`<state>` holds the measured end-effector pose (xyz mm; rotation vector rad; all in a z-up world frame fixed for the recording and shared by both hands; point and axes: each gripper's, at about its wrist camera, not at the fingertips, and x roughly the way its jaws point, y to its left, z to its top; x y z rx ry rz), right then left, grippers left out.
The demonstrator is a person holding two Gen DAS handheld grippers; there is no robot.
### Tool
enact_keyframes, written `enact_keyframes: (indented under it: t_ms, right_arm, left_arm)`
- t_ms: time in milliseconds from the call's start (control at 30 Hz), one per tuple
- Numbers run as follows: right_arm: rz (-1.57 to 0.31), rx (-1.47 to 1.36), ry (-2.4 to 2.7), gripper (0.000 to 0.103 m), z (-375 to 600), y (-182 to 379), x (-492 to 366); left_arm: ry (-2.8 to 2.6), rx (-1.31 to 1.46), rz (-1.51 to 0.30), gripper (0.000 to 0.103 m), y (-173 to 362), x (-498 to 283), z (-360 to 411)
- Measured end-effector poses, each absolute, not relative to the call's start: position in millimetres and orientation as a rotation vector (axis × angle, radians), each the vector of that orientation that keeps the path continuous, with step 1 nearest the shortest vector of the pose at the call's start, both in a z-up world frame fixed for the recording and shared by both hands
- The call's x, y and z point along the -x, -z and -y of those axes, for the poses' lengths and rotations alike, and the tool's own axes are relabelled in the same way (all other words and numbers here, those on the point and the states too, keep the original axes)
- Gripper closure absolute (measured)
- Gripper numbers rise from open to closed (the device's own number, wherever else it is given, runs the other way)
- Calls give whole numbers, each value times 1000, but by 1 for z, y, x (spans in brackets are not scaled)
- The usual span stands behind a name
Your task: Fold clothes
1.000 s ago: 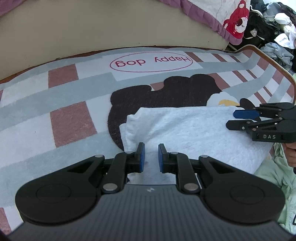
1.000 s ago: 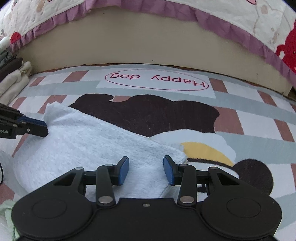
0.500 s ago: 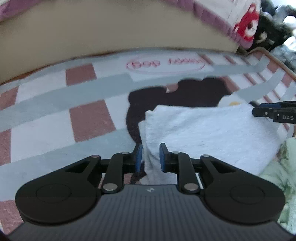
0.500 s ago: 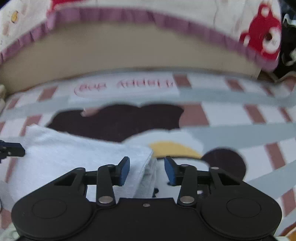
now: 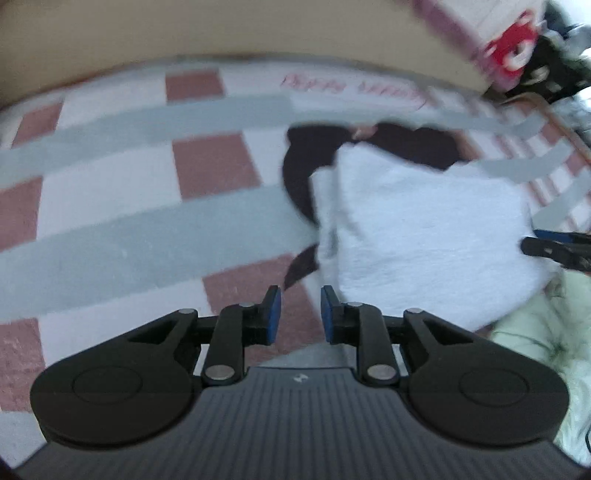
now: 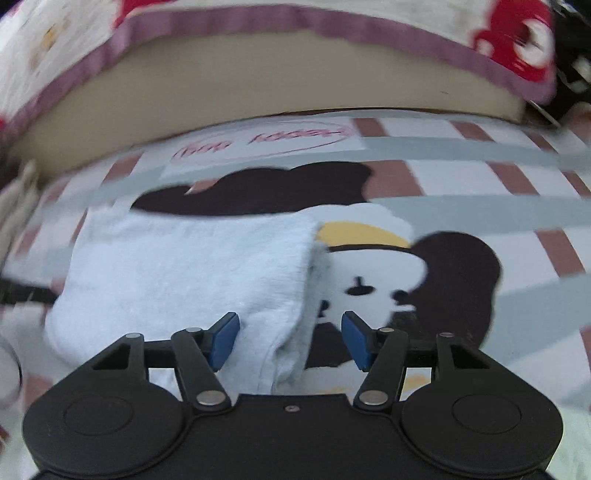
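— Where is the folded white fluffy towel [image 6: 192, 266] found?

— It is laid flat on the checked pink, grey and white rug with a cartoon dog [image 6: 424, 177], beside a pale green garment [image 5: 546, 343].

— How is the left gripper [image 5: 298, 314] seen?

— Its blue pads are parted by a narrow gap, nothing pinched, just left of the towel.

— And the right gripper [image 6: 290, 338]?

— Spread wide, with the towel's right edge framed between its fingers.

Checked rug [image 5: 110, 206] in pink, grey and white, cartoon dog [image 6: 406, 280] printed at centre, oval of pink lettering [image 6: 262, 142] at twelve o'clock. Purple-edged quilt [image 6: 332, 26] over beige bed side [image 6: 258, 77] beyond.
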<state>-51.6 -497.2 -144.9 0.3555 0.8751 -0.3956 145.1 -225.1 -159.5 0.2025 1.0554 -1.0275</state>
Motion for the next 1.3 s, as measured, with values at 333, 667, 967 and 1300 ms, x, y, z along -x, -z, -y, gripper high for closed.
enact_keyframes:
  t_ms: [333,667,967,1300]
  right_arm:
    - [-892,-1005,327,37,477,140,76]
    - [-873,-1138,420,43,491,183,91]
    - [-772,-1343,350,38,496,180,103]
    - [-593,-1351,356,37,502,209,117]
  left_arm:
    - [1254,-389,-889,35,154,-74,249]
    - [1129,-234,-1045,44,164,-109,226]
    - [1069,38,-1178,46,161,-153,201]
    - [1082,23,-1097,40,177,-189,249]
